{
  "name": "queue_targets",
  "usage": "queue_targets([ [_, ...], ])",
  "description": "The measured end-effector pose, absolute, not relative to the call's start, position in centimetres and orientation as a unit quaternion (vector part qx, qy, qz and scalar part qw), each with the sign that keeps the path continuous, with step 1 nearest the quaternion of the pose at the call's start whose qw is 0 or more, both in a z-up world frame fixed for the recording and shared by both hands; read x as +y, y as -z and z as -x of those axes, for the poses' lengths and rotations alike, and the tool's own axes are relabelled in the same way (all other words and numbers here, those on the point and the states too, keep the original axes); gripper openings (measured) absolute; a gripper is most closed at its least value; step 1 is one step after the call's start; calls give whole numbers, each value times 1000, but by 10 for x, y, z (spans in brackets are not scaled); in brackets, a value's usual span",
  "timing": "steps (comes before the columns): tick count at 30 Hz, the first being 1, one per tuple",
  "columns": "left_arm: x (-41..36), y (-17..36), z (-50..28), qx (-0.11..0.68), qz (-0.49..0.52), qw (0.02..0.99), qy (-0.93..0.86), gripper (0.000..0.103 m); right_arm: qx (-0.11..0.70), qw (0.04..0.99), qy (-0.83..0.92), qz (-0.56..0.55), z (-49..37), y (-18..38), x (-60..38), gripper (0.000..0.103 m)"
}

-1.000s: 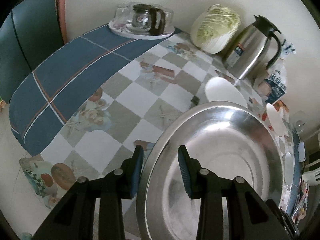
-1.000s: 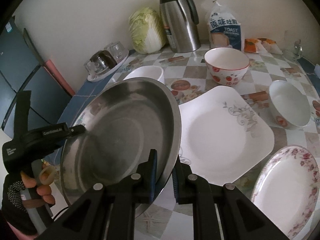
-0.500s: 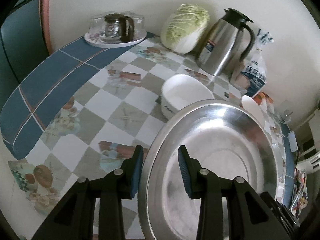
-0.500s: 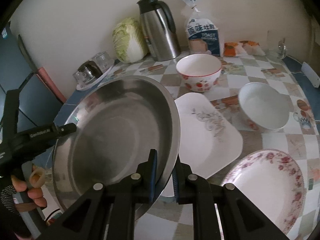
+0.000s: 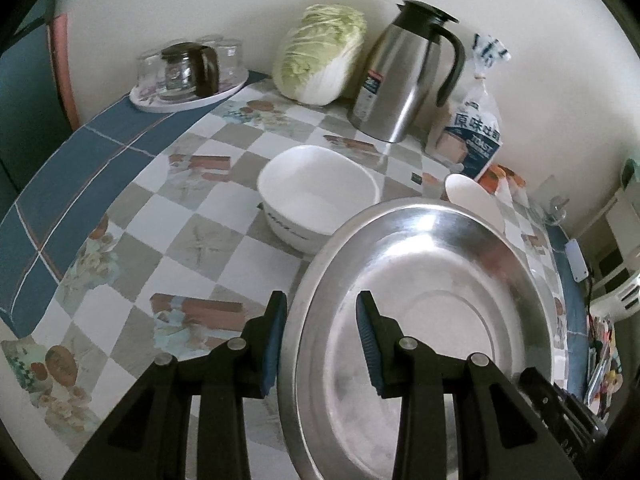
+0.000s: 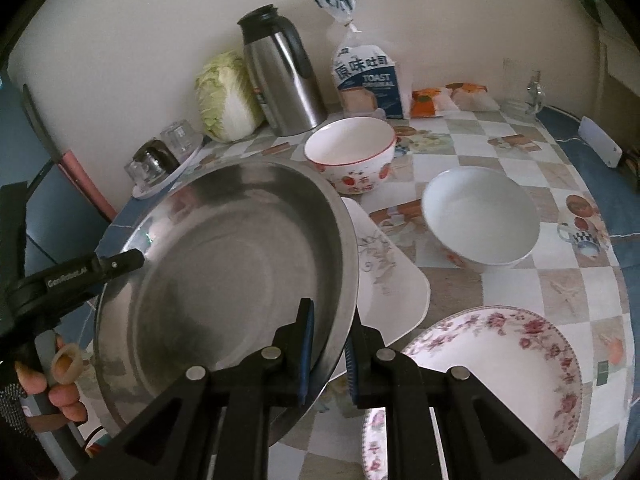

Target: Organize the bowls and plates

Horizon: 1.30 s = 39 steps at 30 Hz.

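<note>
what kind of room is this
Most likely a home kitchen or dining corner: a table with a checked cloth holds bowls and plates, with a cabbage, a steel thermos jug and a bag of toast bread against the wall.

You're at a home dining table (image 5: pixel 192 248): checked tablecloth, cabbage (image 5: pixel 320 60), thermos jug (image 5: pixel 404 76), toast bag (image 6: pixel 370 84), bowls.

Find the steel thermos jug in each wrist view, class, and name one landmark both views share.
Left wrist: steel thermos jug stands upper right of centre, against the wall.
Right wrist: the jug stands upper centre-left, against the wall.
Shared landmark: the cabbage sits just left of it in both.
</note>
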State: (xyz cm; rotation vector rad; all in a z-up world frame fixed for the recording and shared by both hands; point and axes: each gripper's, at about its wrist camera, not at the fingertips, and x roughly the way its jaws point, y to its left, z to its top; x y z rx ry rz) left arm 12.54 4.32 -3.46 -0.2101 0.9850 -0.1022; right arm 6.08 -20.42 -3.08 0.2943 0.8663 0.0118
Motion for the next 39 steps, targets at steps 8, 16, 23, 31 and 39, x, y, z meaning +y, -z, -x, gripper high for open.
queue_targets([
  [8,18,45,-132,480,84,870,77,37,419,893,15,-161,-61,40,-228,15],
  [16,6,57,-137,490,72,865,84,37,436,884,35,-165,-67,55,-241,15],
  [23,6,65,-143,495,72,862,83,37,440,882,35,-162,-73,64,-241,15],
  [31,4,71,-148,498,71,860,85,37,438,883,39,-163,-78,68,-241,15],
  [39,3,74,-154,497,69,860,88,37,430,888,45,-158,-80,68,-240,15],
])
